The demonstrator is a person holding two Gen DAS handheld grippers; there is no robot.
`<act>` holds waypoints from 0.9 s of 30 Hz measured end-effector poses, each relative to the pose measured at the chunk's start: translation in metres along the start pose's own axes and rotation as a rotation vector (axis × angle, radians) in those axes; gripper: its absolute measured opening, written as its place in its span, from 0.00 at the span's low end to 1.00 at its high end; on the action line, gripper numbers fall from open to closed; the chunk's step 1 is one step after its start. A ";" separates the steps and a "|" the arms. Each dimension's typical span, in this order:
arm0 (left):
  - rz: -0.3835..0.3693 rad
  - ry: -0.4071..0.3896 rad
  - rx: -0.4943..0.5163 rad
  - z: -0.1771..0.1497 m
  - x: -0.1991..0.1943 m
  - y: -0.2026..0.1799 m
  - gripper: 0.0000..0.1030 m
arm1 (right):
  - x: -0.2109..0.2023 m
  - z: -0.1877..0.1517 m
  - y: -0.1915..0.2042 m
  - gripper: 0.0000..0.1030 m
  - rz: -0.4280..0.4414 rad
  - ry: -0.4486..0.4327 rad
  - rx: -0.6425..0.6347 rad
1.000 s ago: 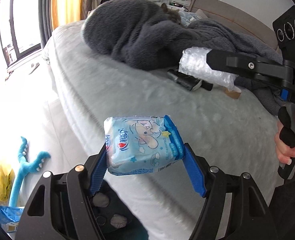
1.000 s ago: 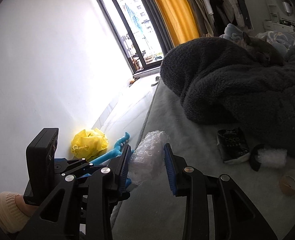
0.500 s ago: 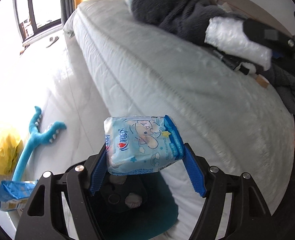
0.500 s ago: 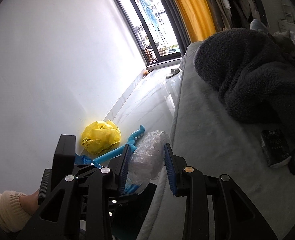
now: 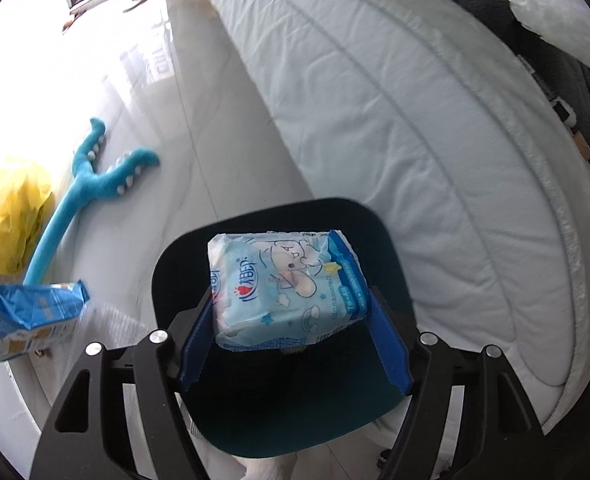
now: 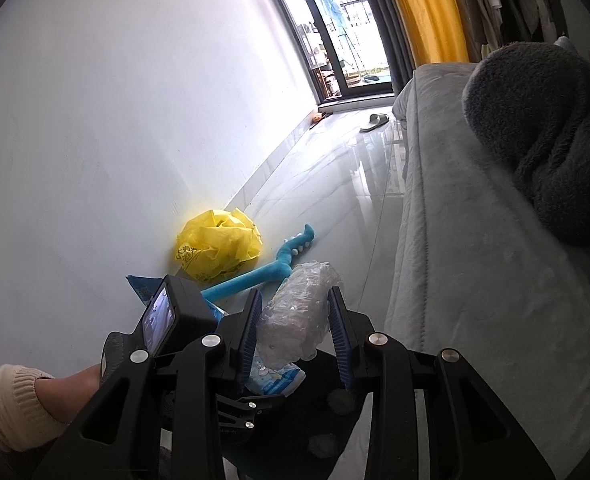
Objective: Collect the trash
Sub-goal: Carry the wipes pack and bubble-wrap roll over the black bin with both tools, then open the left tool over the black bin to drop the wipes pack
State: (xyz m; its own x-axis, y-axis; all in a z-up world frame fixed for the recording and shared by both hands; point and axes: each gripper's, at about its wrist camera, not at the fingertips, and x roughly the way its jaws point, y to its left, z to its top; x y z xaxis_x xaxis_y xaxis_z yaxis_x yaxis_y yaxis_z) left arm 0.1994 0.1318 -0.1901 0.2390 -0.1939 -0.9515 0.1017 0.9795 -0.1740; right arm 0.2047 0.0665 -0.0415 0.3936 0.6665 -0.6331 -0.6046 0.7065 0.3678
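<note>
Blue pads of the left gripper (image 5: 291,312) pinch a soft tissue pack (image 5: 285,286), pale blue plastic printed with a cartoon animal, puffy and slightly dented at the sides. A second ago that pack hung over the bed; now it hangs directly above the dark bin (image 5: 379,240), whose rounded black rim rings it from behind. That suggests the drop comes next: the jaws need only part for the pack to fall in.

The right gripper (image 6: 293,322) is pressed tight on a wad of bubble wrap (image 6: 299,304), clear, crinkled and lumpy. It too has come off the bed and now sits just above and beside the bin, over the left gripper's pack, so it looks set to follow.

Beside the bin, on the glossy white floor, lie a crumpled blue snack bag (image 5: 27,320), a fuzzy teal toy (image 5: 95,184) with a forked end, and a balled yellow plastic bag (image 6: 217,246) against the wall. On the bin's other side runs the quilted white mattress (image 5: 415,120), with a dark fleece blanket (image 6: 543,128) heaped on it.
</note>
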 end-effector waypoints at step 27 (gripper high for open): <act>-0.021 -0.072 -0.140 -0.023 -0.039 0.082 0.82 | 0.110 -0.041 0.034 0.33 -0.036 0.290 -0.041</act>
State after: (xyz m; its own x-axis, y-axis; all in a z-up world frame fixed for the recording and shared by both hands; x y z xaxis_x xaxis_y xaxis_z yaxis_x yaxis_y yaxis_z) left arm 0.1760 0.2211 -0.1733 0.3075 -0.2130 -0.9274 -0.0267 0.9723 -0.2322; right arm 0.1993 0.1540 -0.1271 0.2052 0.5410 -0.8156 -0.6238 0.7144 0.3170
